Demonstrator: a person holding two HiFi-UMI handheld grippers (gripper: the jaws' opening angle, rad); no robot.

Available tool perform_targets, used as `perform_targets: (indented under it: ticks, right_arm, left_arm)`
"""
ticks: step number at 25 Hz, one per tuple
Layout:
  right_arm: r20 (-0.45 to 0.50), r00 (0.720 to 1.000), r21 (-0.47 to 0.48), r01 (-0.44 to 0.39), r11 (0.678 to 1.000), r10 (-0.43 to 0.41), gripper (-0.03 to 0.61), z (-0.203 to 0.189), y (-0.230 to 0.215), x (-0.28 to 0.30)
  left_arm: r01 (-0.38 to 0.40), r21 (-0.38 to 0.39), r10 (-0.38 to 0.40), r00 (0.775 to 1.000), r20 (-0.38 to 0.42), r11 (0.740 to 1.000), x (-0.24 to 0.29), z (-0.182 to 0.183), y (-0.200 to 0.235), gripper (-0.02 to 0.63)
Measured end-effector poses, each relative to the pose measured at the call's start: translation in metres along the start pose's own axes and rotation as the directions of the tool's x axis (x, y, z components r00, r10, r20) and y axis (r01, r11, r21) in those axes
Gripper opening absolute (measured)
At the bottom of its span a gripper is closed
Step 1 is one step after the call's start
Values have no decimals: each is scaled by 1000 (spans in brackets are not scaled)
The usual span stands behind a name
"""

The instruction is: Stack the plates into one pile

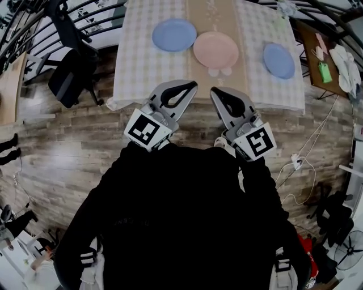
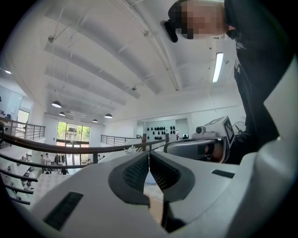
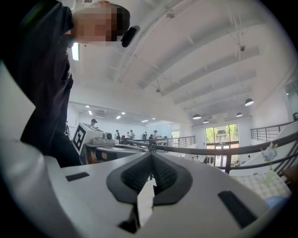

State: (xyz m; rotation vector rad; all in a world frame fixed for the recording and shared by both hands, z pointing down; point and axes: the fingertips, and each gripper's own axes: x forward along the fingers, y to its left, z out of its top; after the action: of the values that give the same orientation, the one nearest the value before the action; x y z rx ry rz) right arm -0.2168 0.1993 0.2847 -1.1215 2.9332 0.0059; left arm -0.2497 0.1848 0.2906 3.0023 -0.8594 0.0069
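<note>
Three plates lie apart on the table (image 1: 136, 85), none stacked yet. A blue plate (image 1: 174, 34) sits on the checked cloth (image 1: 142, 51) near the far edge, left of the beige runner (image 1: 201, 17). A pink plate (image 1: 216, 49) lies on the runner at mid-table, just beside the blue one; whether their rims touch I cannot tell. A second blue plate (image 1: 278, 60), which looks smaller, lies toward the right edge, well apart from the others.

The step in hand looks like the approach to a first plate. To do it well, I would leave a larger plate in place as the base and keep the smaller blue plate for the top. Each plate lies flat on cloth, so the jaws need to part before they arrive and one jaw should slide under the rim at a low angle. A steep entry may drag the cloth.

The left gripper (image 1: 191, 85) and the right gripper (image 1: 215, 90) hover over the near edge of the table, short of all the plates and side by side. In the left gripper view the left gripper (image 2: 149, 167) is clenched, with its pads meeting on nothing. The right gripper (image 3: 151, 174) is likewise closed and empty.
</note>
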Motion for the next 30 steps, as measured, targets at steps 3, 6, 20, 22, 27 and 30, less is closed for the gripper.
perform_targets:
  ticks: [3, 6, 20, 22, 27, 30]
  right_arm:
    - [2, 1000, -18, -16, 1000, 16, 2, 1, -53, -26]
    - [3, 999, -18, -43, 999, 43, 2, 3, -103, -57]
    - [-10, 990, 52, -138, 989, 138, 2, -17, -249, -159]
    - [-14, 990, 53, -142, 988, 143, 2, -21, -259, -163]
    - [-20, 987, 64, -161, 985, 162, 2, -27, -274, -160]
    - [-31, 986, 68, -164, 984, 166, 2, -29, -281, -153]
  left_arm:
    - [-39, -8, 39, 999, 11, 999, 57, 4, -8, 21]
    - [-50, -17, 50, 999, 8, 999, 115, 8, -25, 21]
    - [-128, -16, 127, 990, -57, 992, 278, -4, -92, 21]
    - [-136, -16, 134, 988, -80, 991, 287, -9, -94, 21]
    - [-155, -2, 154, 982, -105, 988, 303, -16, -88, 21]
    - [-176, 12, 176, 978, -114, 984, 306, -25, -77, 21]
